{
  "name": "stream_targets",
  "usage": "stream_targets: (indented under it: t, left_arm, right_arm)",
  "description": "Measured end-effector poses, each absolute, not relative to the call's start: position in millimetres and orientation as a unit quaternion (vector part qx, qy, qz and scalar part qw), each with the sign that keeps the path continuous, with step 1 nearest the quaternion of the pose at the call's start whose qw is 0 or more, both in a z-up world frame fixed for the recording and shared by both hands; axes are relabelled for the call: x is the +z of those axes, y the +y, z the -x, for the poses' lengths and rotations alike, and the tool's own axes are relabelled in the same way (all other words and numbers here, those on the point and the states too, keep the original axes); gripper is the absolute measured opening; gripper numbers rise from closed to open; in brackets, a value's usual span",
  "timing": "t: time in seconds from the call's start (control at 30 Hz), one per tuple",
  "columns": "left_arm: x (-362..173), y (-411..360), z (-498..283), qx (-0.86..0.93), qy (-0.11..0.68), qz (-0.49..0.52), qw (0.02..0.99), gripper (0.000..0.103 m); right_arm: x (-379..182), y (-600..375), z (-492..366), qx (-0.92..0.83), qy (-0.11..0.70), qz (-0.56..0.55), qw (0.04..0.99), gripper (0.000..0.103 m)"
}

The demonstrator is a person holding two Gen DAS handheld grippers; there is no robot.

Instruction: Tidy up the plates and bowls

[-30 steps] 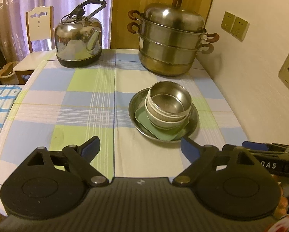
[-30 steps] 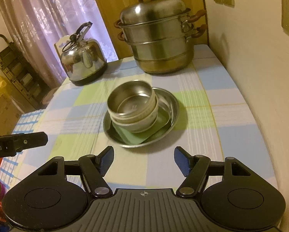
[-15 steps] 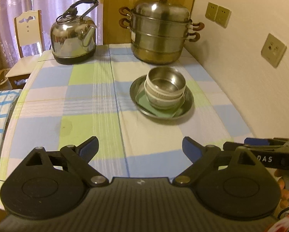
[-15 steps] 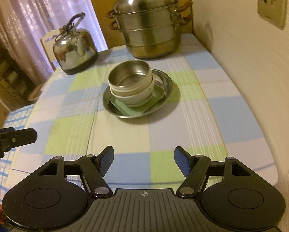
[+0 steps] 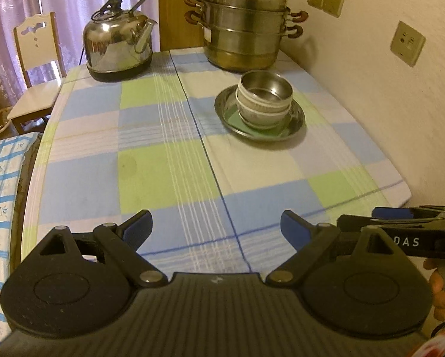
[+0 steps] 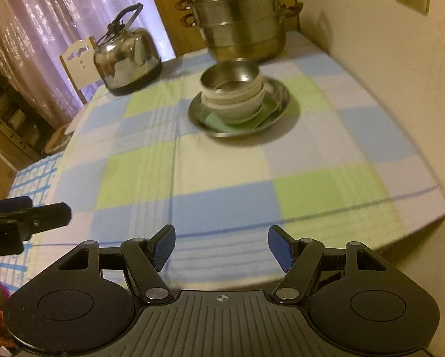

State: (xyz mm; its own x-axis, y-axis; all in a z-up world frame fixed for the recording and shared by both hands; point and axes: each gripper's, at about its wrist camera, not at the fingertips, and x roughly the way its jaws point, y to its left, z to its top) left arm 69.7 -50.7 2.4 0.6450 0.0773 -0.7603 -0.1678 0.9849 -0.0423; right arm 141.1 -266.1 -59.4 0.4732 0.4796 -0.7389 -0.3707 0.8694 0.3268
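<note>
On the checked tablecloth, a round steel plate (image 5: pixel 296 120) (image 6: pixel 278 101) carries a green square plate (image 5: pixel 270 131) (image 6: pixel 213 120). White bowls (image 5: pixel 261 113) (image 6: pixel 237 105) stack on that, topped by a steel bowl (image 5: pixel 267 87) (image 6: pixel 229 73). My left gripper (image 5: pixel 216 227) hangs open and empty over the table's near edge, well short of the stack. My right gripper (image 6: pixel 221 244) is likewise open and empty at the near edge. Each gripper shows in the other's view, the right gripper (image 5: pixel 400 229) at the right edge and the left gripper (image 6: pixel 26 220) at the left edge.
A steel kettle (image 5: pixel 118 38) (image 6: pixel 127 56) stands at the far left of the table (image 5: pixel 163 163) and a tiered steamer pot (image 5: pixel 246 26) (image 6: pixel 240 17) at the far right. A wall (image 5: pixel 385 104) runs along the right side. A white chair (image 5: pixel 35 68) stands beyond the left corner.
Both grippers have drawn back from the stack toward the near table edge, so the plates and bowls look smaller and farther. Neither gripper's jaws have visibly moved.
</note>
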Motion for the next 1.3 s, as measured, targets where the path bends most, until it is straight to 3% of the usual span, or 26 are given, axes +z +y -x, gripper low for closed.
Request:
stream_targets:
  t: [0.57,1.3]
  left_arm:
    - [-12,-31,-30,0.032,0.433,0.050,0.900,0.092]
    - [-15,-23,-32,0.030,0.434,0.056,0.898,0.092]
  right_arm:
    - [-51,-242,-76,0.239,0.447,-0.073,0.859,0.069]
    - [-48,-229,-78,0.238,0.446,-0.060,0.861,0.069]
